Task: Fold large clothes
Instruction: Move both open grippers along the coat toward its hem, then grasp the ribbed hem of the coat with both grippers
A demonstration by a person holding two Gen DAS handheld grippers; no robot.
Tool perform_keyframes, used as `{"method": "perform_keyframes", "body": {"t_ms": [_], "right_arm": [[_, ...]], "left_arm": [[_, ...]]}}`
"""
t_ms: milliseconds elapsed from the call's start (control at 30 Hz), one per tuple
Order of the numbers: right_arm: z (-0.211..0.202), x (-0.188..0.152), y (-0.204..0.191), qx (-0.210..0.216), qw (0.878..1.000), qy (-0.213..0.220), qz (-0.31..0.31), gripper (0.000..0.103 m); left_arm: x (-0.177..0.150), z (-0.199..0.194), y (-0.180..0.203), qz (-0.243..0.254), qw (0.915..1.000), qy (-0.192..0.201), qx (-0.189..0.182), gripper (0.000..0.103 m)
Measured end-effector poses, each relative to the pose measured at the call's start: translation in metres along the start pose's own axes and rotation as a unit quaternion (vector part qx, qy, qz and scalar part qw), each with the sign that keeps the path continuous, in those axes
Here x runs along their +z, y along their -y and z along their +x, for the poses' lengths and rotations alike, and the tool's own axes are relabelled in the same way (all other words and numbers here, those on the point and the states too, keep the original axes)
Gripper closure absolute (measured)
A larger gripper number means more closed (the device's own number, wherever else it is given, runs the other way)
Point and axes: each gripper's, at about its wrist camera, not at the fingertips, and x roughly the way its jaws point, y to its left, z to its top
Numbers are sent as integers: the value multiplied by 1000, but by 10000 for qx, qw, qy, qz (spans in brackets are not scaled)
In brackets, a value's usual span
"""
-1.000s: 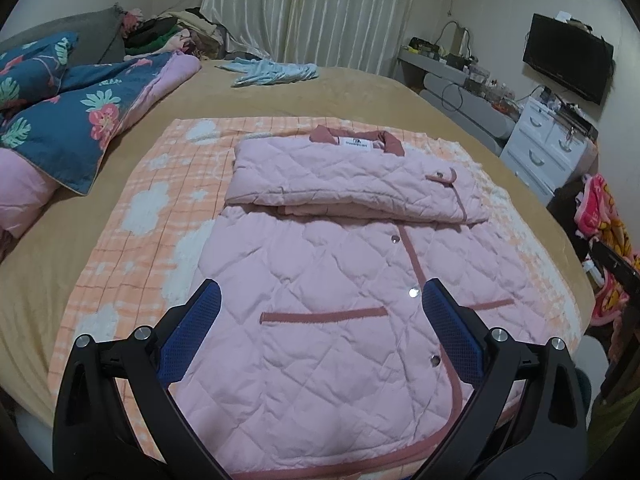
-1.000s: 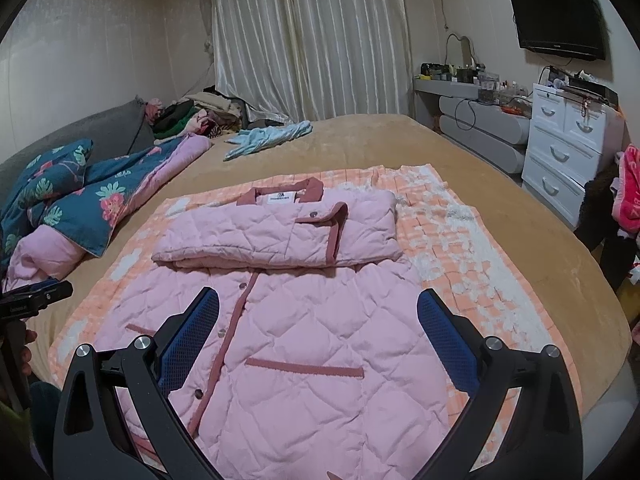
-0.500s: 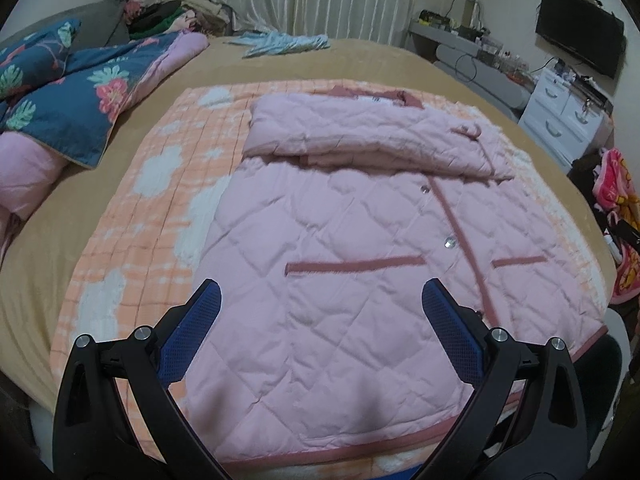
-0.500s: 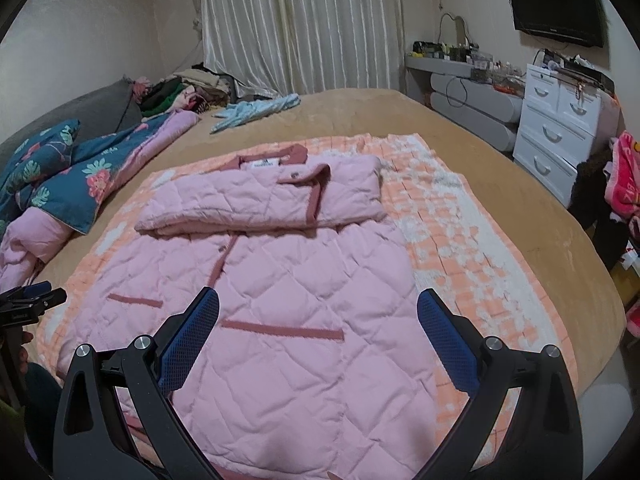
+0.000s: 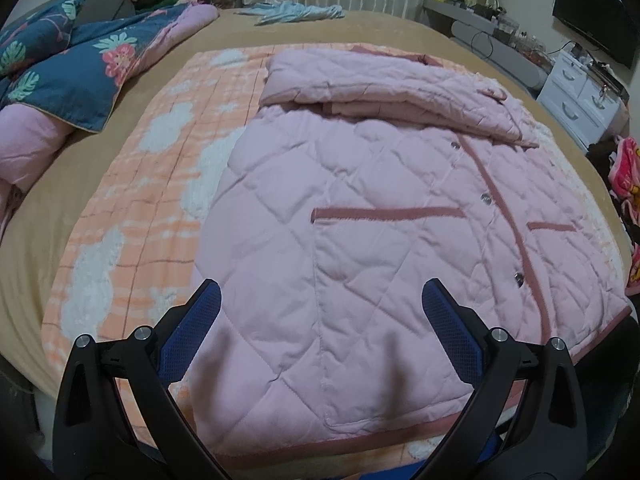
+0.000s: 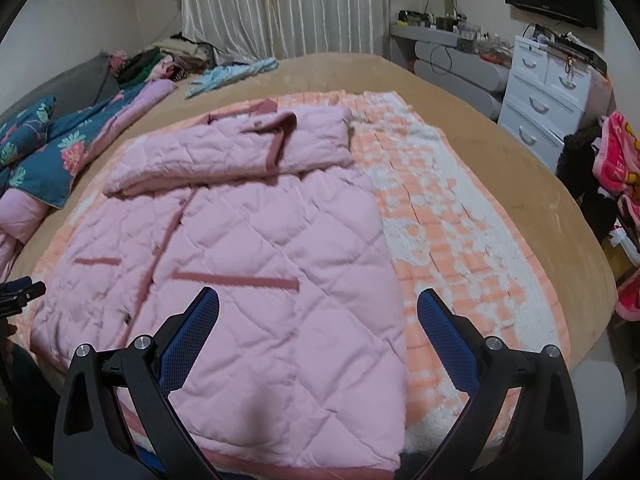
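1. On the bed (image 5: 36, 216) we have the jacket (image 5: 360, 240) lying flat on an orange blanket (image 5: 132, 216), hem nearest us.
2. Done: its sleeves (image 6: 224, 160) lie folded across the far chest.
3. Left, as we judge it: the body is still unfolded, so the hem (image 5: 360, 442) needs bringing up.
4. Our left gripper (image 5: 320, 334) and right gripper (image 6: 318, 334) hover over the near hem, fingers spread wide, holding nothing.
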Motion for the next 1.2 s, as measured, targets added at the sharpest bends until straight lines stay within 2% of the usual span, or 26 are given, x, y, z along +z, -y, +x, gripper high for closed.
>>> {"method": "perform_keyframes", "body": {"t_ms": [300,733,1200], "right_arm": [[13,-14,13,-74,9994,-323,14,4],[21,-24,18,-6,9983,-572,-88,4],[18,-36,30,89,9973,-728,-43,4]], "left_arm": [[-12,13,-16,-184,9995,-215,101,9],[-24,24,-42,-423,9976,-470,268,9],[-44,34,-54,-745,9942,-773,-49,9]]}}
